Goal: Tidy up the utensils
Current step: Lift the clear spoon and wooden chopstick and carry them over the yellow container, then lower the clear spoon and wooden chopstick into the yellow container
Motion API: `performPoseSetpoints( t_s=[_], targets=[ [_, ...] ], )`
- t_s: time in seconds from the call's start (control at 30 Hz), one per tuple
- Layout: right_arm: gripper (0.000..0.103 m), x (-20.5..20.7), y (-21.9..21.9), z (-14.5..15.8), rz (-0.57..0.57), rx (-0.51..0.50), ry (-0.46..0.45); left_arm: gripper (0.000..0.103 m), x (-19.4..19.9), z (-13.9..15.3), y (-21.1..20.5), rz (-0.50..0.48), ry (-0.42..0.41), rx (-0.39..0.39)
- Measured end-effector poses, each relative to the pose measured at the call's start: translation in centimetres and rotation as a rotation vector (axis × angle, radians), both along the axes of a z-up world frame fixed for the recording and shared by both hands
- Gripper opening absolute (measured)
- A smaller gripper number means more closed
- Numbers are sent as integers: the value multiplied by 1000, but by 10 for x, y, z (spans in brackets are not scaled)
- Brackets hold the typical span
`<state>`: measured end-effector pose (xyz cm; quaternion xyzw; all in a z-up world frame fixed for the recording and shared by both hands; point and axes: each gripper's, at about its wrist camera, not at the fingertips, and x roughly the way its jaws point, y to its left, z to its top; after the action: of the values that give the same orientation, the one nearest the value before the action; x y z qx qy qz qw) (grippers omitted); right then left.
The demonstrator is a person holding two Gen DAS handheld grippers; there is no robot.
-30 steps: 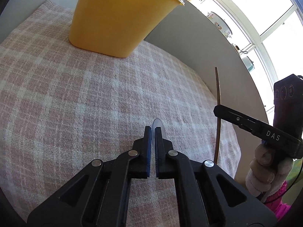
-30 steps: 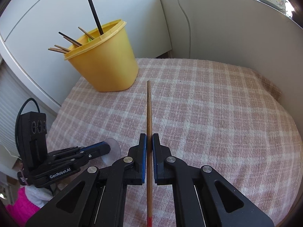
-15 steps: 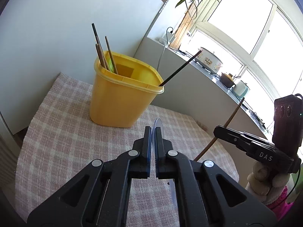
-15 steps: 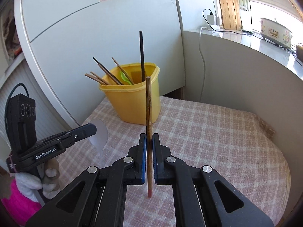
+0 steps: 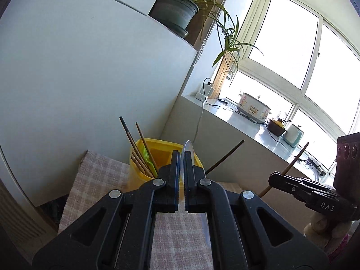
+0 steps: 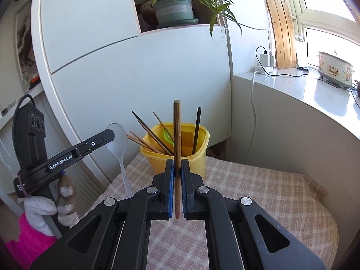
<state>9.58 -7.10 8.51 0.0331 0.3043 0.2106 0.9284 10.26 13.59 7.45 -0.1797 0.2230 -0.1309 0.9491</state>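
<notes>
Tongs (image 6: 177, 168) pinch wooden chopstick (image 6: 177, 130) (upright) before yellow bin (image 6: 200, 155).

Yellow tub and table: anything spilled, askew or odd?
Nothing stands out. The yellow tub stands upright on the checked cloth with chopsticks leaning inside; no spill shows.

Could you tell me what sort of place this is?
Probably a home kitchen corner or enclosed balcony: a slow cooker on the window counter, a potted plant, and a checked tablecloth.
</notes>
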Motion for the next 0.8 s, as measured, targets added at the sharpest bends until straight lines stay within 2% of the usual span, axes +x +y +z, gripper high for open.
performPoseSetpoints(
  t_s=[0.23, 0.53, 0.8],
  targets=[
    [4, 17, 3, 22, 12, 14, -43, 0, 36, 21, -2, 38, -42, 69],
    [4, 39, 5, 49, 5, 28, -102, 0, 64, 40, 6, 98, -90, 100],
    [4, 60, 14, 45, -30, 6, -124, 0, 84, 36, -6, 152, -106, 193]
  ],
)
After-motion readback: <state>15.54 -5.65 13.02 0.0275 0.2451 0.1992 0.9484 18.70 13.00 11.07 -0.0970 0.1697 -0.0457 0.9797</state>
